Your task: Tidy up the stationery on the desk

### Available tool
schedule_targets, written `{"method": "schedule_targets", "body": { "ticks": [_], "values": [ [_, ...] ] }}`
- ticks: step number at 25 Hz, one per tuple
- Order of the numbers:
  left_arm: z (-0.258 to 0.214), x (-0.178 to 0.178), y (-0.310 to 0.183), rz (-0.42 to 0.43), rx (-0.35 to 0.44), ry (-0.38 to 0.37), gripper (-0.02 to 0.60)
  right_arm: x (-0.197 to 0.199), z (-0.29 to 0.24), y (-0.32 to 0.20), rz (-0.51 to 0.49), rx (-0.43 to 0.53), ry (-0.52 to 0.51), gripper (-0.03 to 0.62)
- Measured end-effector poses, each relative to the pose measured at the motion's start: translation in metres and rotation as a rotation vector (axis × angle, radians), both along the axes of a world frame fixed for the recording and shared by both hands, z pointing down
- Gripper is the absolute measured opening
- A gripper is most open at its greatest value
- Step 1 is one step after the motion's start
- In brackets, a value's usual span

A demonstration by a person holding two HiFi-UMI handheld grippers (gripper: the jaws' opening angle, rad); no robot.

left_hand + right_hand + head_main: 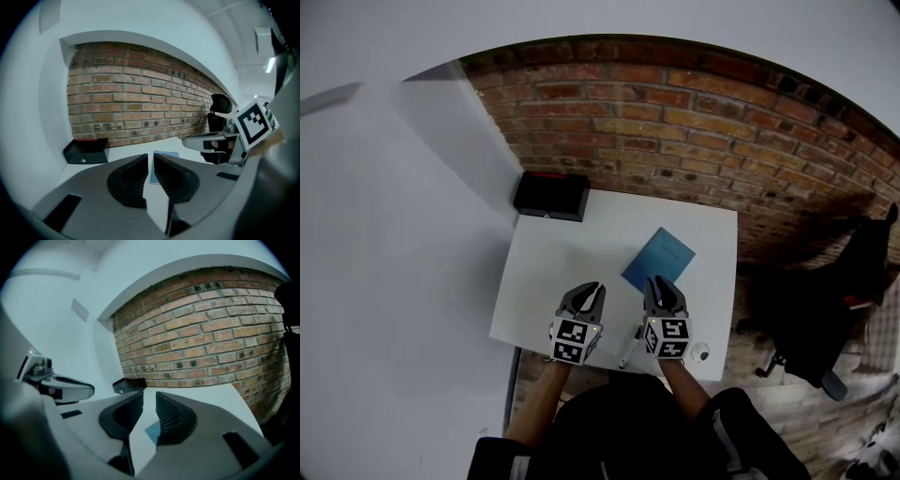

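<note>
A blue notebook (658, 258) lies askew on the white desk (553, 272), right of centre. A dark pen (630, 347) rests near the front edge between the two grippers. My left gripper (596, 289) hovers over the desk left of the notebook, its jaws together with nothing in them. My right gripper (659, 284) sits at the notebook's near corner, jaws a little apart and empty. The left gripper view shows its jaws (151, 161) with the notebook (166, 154) beyond. In the right gripper view, the notebook (153, 432) shows below the gap (149, 401).
A black box (550, 195) sits at the desk's far left corner against the brick wall (694, 131). A small white round object (701, 352) lies at the front right corner. A black chair (853, 281) stands on the floor to the right.
</note>
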State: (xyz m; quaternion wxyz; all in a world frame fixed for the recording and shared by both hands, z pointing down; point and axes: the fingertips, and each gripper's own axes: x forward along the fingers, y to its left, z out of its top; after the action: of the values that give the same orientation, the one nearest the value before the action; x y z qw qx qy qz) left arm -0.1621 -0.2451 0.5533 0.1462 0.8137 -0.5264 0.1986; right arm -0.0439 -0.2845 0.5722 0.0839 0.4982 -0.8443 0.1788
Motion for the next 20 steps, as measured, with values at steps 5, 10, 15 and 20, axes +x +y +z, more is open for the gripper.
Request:
{"method": "schedule_targets", "body": {
  "ticks": [5,10,15,20],
  "values": [
    [0.015,0.011,-0.032,0.075,-0.029,0.002,0.029,0.028,0.016,-0.030,0.110,-0.023,0.054,0.123],
    [0.026,0.021,-0.060,0.127,-0.036,0.010,0.090,0.046,0.033,-0.040,0.195,-0.056,0.077,0.178],
    [0.042,0.036,-0.089,0.213,-0.052,0.017,0.143,0.057,0.044,-0.049,0.279,-0.086,0.074,0.206],
    [0.063,0.047,-0.107,0.324,-0.098,0.018,0.169,0.060,0.062,-0.051,0.371,-0.142,0.080,0.222]
  ]
}}
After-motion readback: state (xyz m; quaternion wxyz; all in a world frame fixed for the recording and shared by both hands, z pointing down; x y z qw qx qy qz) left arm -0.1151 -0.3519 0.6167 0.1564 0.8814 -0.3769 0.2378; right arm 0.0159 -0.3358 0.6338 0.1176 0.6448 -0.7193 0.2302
